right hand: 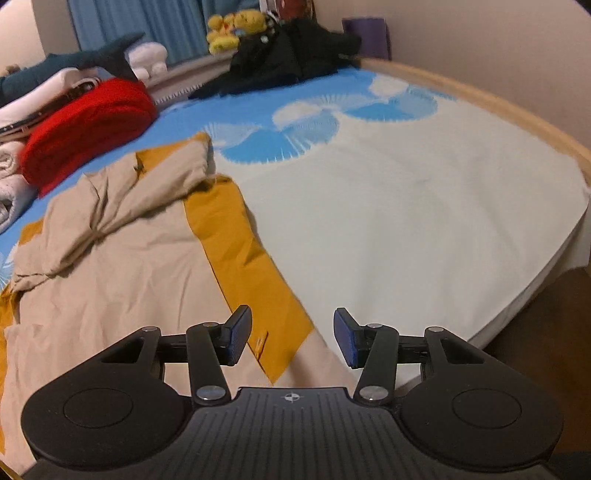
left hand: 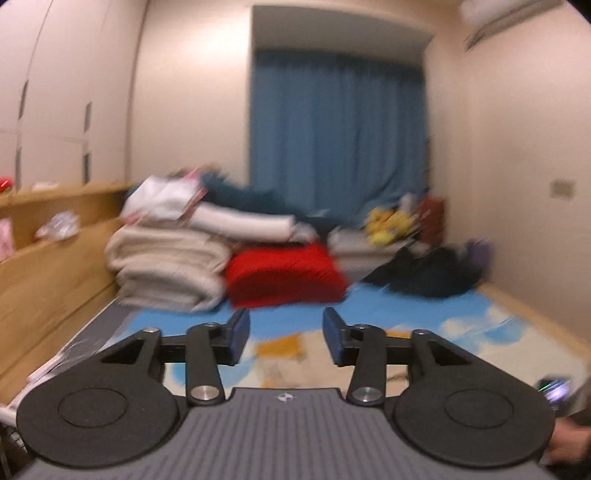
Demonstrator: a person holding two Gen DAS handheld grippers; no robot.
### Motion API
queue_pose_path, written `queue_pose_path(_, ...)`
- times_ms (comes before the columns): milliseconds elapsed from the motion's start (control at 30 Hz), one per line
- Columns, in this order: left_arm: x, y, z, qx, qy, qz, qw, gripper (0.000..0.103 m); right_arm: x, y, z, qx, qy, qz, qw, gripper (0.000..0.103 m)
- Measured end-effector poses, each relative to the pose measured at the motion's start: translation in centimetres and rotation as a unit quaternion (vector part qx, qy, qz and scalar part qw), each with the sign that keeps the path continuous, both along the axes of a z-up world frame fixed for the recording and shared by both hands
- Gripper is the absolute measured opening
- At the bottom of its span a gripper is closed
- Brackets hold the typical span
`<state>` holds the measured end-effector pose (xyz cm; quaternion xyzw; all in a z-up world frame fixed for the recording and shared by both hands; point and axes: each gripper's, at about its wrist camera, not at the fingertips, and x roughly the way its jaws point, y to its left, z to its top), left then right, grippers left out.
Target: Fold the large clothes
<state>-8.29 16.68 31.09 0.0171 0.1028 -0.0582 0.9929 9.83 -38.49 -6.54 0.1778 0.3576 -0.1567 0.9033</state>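
Dim, warm indoor lighting; left wrist view was motion-blurred throughout, both views showed fisheye-bent edges, dark corners.

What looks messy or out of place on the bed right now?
The beige and mustard garment lies crumpled on the bed sheet, its upper part bunched and twisted instead of flat. A dark heap of clothes sits loose at the far end, near the yellow plush toys.

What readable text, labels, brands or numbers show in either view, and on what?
No readable text in either view.
Left gripper body: small round crosshair emblem, no letters.
Right gripper body: same emblem, no letters.
Pink-and-white packet on the bedding pile: print too blurred to read.
Lit device at the frame's right edge: too blurred to read.
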Motion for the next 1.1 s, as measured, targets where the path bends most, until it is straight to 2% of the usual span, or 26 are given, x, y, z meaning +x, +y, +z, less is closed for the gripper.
queue_pose_path(100,-1.6,-2.4,0.9,-0.002,-0.038,-0.023,0.9990,0.060,-0.2,-0.1,-0.5,0.010,0.012,-0.005,1.000,0.051)
queue_pose_path(133,-1.5,-3.0,0.2,-0.002,-0.049,-0.023,0.9985,0.060,-0.1,-0.2,-0.6,0.014,0.014,-0.006,1.000,0.051)
queue_pose_path(200,-0.1,-3.8,-2.4,-0.021,-0.043,-0.013,0.9987,0.060,-0.3,-0.4,-0.7,0.019,0.016,-0.008,1.000,0.051)
queue_pose_path(267,2.2,-4.1,-6.6,-0.051,-0.034,0.002,0.9981,0.060,-0.5,-0.6,-0.8,0.019,0.017,-0.007,1.000,0.051)
queue_pose_path(367,6.2,-4.0,-14.7,-0.080,0.006,0.053,0.9954,0.059,-0.7,-0.9,-1.0,0.014,0.017,-0.003,1.000,0.051)
queue_pose_path(500,11.1,-4.8,-25.1,-0.068,0.087,0.102,0.9887,0.058,-1.2,-1.3,-1.4,-0.001,0.016,0.009,1.000,0.051)
queue_pose_path(533,12.3,-5.0,-27.2,-0.056,0.113,0.114,0.9854,0.058,-1.2,-1.4,-1.5,-0.006,0.017,0.014,1.000,0.051)
queue_pose_path(600,15.0,-4.4,-31.2,-0.054,0.182,0.133,0.9727,0.058,-1.3,-1.4,-1.8,-0.013,0.020,0.023,0.999,0.051)
queue_pose_path(667,17.1,-3.7,-34.2,-0.036,0.230,0.155,0.9601,0.057,-1.2,-1.5,-2.2,-0.017,0.029,0.029,0.999,0.051)
queue_pose_path(700,18.0,-3.2,-35.3,-0.030,0.245,0.172,0.9537,0.057,-1.1,-1.6,-2.5,-0.017,0.035,0.028,0.999,0.051)
queue_pose_path(833,20.2,-0.1,-39.4,-0.049,0.308,0.218,0.9247,0.057,-0.5,-1.6,-3.4,0.006,0.051,0.025,0.998,0.051)
queue_pose_path(933,20.1,2.3,-41.9,-0.085,0.361,0.233,0.8990,0.057,0.1,-0.9,-4.3,0.007,0.071,0.037,0.997,0.051)
queue_pose_path(1000,20.1,3.2,-42.6,-0.095,0.381,0.235,0.8890,0.056,0.2,-0.4,-4.8,-0.006,0.085,0.043,0.995,0.051)
queue_pose_path(1033,20.1,3.2,-42.7,-0.092,0.380,0.233,0.8904,0.055,0.3,-0.4,-4.9,-0.009,0.088,0.044,0.995,0.051)
queue_pose_path(1067,20.1,3.1,-42.6,-0.084,0.379,0.228,0.8930,0.045,0.3,-0.4,-4.9,-0.010,0.091,0.044,0.995,0.051)
queue_pose_path(1100,20.0,2.8,-42.1,-0.078,0.376,0.221,0.8965,0.022,0.3,-0.4,-4.9,-0.008,0.091,0.043,0.995,0.051)
